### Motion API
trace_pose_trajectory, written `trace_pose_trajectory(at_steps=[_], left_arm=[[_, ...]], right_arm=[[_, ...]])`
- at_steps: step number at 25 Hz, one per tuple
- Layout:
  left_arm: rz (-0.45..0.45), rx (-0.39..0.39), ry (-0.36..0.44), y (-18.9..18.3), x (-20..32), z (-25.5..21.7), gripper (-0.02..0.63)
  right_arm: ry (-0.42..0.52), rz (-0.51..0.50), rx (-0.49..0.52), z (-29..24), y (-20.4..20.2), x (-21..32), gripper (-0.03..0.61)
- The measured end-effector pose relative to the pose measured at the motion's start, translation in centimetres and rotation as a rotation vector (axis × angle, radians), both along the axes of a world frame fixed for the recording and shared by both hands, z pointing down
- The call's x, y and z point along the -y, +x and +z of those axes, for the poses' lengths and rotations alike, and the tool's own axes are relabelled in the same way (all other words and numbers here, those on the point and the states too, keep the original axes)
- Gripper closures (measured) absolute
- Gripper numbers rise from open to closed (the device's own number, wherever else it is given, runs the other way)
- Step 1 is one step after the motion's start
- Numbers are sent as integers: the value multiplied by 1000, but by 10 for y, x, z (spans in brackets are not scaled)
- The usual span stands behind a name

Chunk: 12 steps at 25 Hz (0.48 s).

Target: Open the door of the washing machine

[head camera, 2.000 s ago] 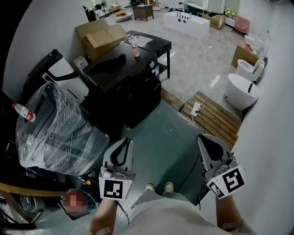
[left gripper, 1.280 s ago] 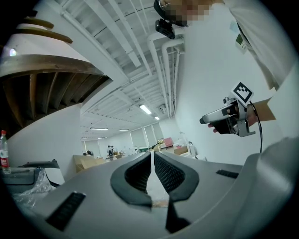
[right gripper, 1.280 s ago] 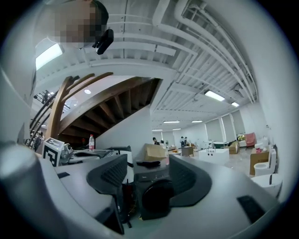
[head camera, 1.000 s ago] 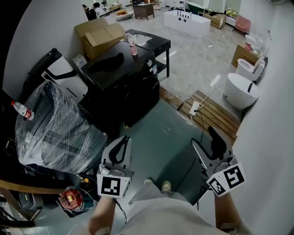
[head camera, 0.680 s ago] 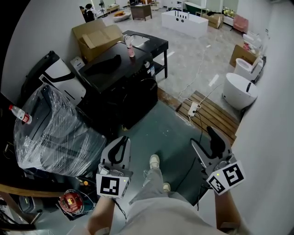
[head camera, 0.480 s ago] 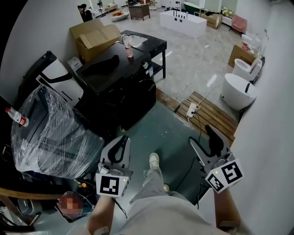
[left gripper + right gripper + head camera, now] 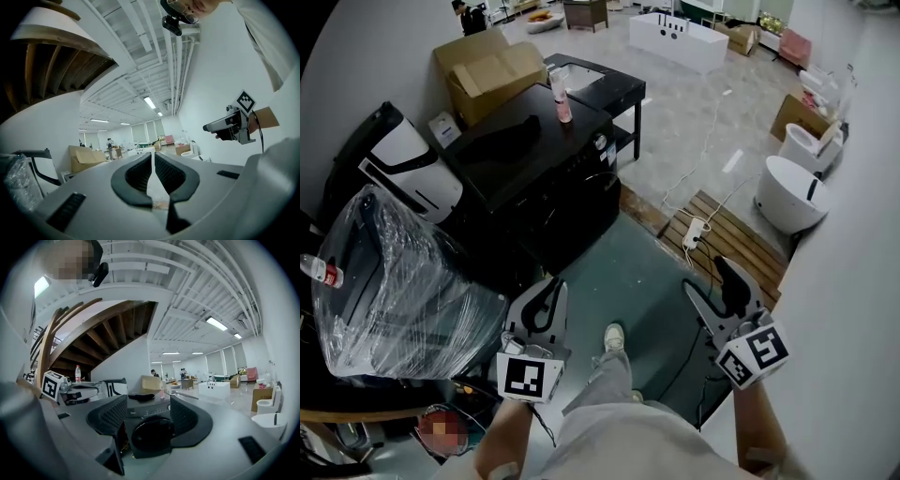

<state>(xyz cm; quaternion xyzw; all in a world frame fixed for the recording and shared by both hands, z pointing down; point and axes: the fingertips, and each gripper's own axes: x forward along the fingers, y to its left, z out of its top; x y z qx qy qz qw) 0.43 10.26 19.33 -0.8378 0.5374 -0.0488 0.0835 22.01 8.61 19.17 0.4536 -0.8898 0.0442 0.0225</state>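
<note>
- Left hand-held gripper sat low at the person's left side. Its jaws were together with only a thin slit between them and nothing held.
- Right hand-held gripper was at the person's right, near the white wall. Its jaws were spread wide and empty.
- Shoe stood on the green mat, between the two grippers.
- Film-wrapped appliance stood left of the left gripper.
- Washer, black, stood ahead and left at the mat's far edge, well apart from both grippers.
- Door, round and dark, was on the washer's front. It was framed between the right jaws at a distance, looked shut, and nothing touched it.
- Pink bottle stood upright on the washer's top.
- Power strip lay on wooden slats, right of the washer.
- Box sat behind the washer.
- White tub was far right.
</note>
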Motion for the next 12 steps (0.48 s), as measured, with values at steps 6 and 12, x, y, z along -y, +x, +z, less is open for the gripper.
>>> trace_pose_trajectory(at_steps=[6, 12], left_arm=[[29, 8, -31, -1, 22, 9, 578], [45, 37, -100, -26, 179, 48, 578]], right_arm=[[-19, 12, -14, 13, -7, 23, 284], [-93, -22, -89, 55, -40, 199, 281]])
